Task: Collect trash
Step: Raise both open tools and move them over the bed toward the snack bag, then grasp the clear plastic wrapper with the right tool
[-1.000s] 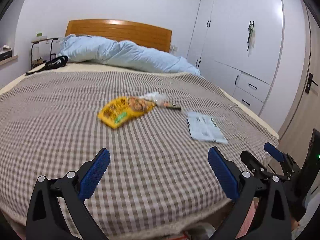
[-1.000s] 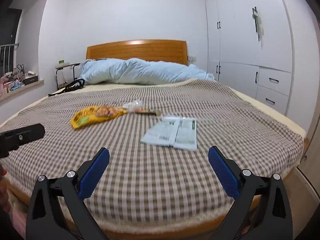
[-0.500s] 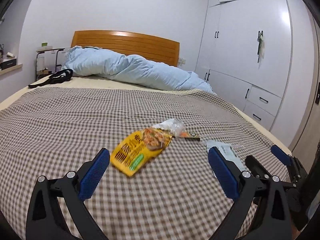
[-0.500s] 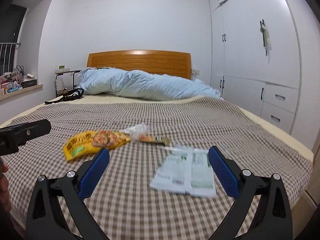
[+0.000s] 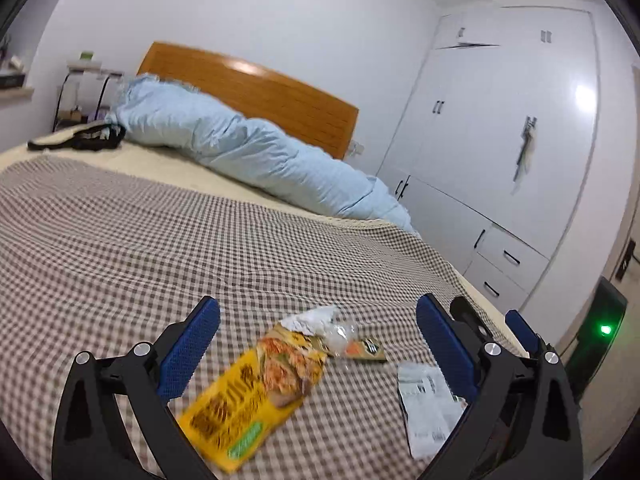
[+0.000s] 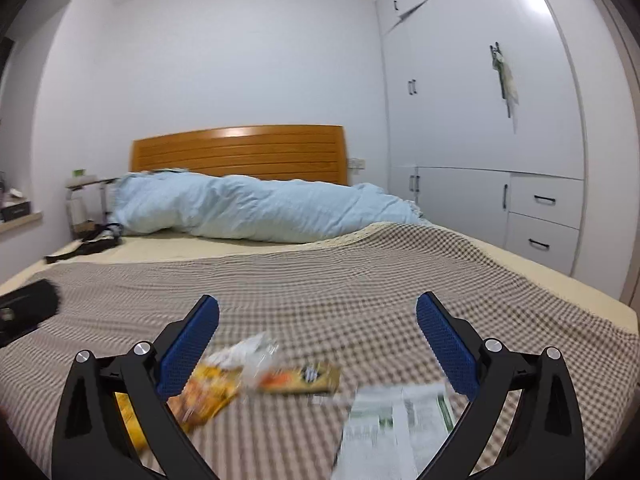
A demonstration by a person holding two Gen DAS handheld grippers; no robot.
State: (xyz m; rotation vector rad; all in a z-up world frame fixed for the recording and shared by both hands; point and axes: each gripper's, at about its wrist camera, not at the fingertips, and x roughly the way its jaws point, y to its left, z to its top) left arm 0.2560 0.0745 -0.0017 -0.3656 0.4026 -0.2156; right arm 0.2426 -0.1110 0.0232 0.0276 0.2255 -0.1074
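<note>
Both hand-held grippers hover spread wide and empty over the bed (image 5: 120,240); left hand-held gripper (image 5: 318,344) should straddle the yellow snack bag (image 5: 256,396); right hand-held gripper (image 6: 318,344) should pinch the white wrapper (image 6: 400,424) low against the blanket.

Soft, even indoor light, with glare patches on the wardrobe doors (image 5: 582,98) and headboard (image 6: 236,133). Fisheye bends the edges into dark corners. Motion blur smears the wrappers (image 6: 280,376) and checked blanket (image 6: 360,300) in the right view.
</note>
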